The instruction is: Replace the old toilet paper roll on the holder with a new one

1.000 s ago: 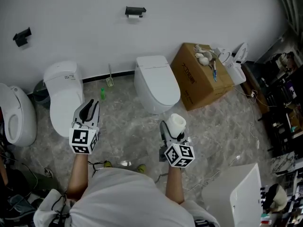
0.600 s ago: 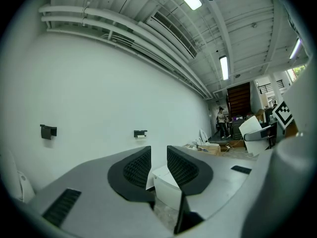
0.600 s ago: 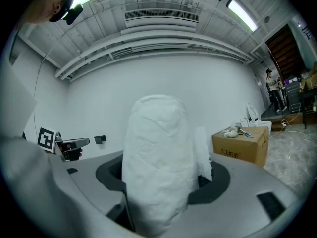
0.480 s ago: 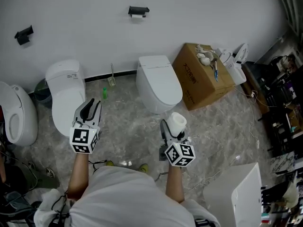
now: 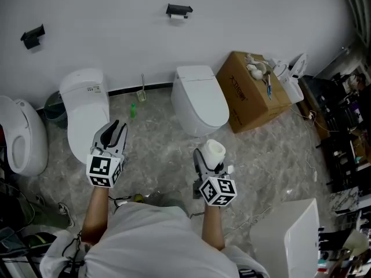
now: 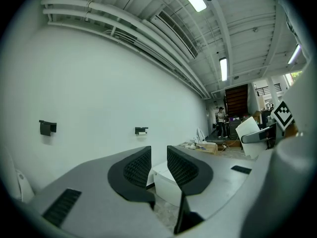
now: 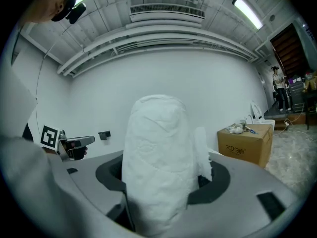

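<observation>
A black holder (image 5: 179, 10) with a small white remnant of the old roll (image 5: 179, 16) hangs on the white wall, far ahead of both grippers. It also shows small in the left gripper view as the holder (image 6: 141, 131). My right gripper (image 5: 210, 156) is shut on a new white toilet paper roll (image 5: 214, 150), held upright. In the right gripper view the roll (image 7: 156, 167) fills the gap between the jaws, a loose sheet hanging at its right. My left gripper (image 5: 113, 130) is open with a narrow gap, and nothing lies between its pads (image 6: 137, 165).
A second black holder (image 5: 32, 35) is on the wall at the left. Three white toilets (image 5: 201, 98) (image 5: 86, 112) (image 5: 16, 139) stand on the marble floor below the wall. A cardboard box (image 5: 250, 90) sits at the right, a toilet brush (image 5: 142, 91) and green bottle (image 5: 133, 110) by the wall. A white cabinet (image 5: 287, 236) is at lower right.
The wall, holder and toilets have slid to the right in the head view as I moved. Both grippers keep their pose; the right one still holds the roll.
</observation>
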`<state>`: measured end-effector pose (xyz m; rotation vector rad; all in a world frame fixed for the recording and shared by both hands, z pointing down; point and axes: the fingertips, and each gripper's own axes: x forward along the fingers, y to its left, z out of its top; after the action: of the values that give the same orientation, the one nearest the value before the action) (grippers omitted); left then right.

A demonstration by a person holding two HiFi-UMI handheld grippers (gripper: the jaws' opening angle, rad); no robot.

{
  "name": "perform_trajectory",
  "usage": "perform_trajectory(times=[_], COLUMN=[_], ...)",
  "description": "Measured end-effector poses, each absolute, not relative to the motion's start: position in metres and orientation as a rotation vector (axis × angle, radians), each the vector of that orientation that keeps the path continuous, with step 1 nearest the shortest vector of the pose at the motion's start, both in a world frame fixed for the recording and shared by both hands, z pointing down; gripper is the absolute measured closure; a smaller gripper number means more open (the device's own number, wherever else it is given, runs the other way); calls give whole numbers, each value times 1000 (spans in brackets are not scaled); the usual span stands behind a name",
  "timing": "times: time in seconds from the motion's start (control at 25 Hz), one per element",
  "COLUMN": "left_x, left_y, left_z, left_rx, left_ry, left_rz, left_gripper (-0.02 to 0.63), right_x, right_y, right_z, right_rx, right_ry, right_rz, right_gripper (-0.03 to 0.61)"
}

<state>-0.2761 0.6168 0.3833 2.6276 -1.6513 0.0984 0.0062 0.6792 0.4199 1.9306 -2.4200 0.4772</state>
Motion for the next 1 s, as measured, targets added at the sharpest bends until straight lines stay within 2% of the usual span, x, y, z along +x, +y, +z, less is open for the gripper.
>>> perform_trajectory(times=[0.48,1.0], left_x=[-261,-231], left_y=[570,471], left_z=[401,420], left_rx=[2614,2575], left_ry=[-1638,-1663], left_rz=[132,235], left_gripper=[508,508], right_x=[25,60], right_y=[625,510], right_z=[435,458], right_rx=[1922,1886], right_ry=[-2432,-2443], right_rz=[544,617], right_gripper=[270,270])
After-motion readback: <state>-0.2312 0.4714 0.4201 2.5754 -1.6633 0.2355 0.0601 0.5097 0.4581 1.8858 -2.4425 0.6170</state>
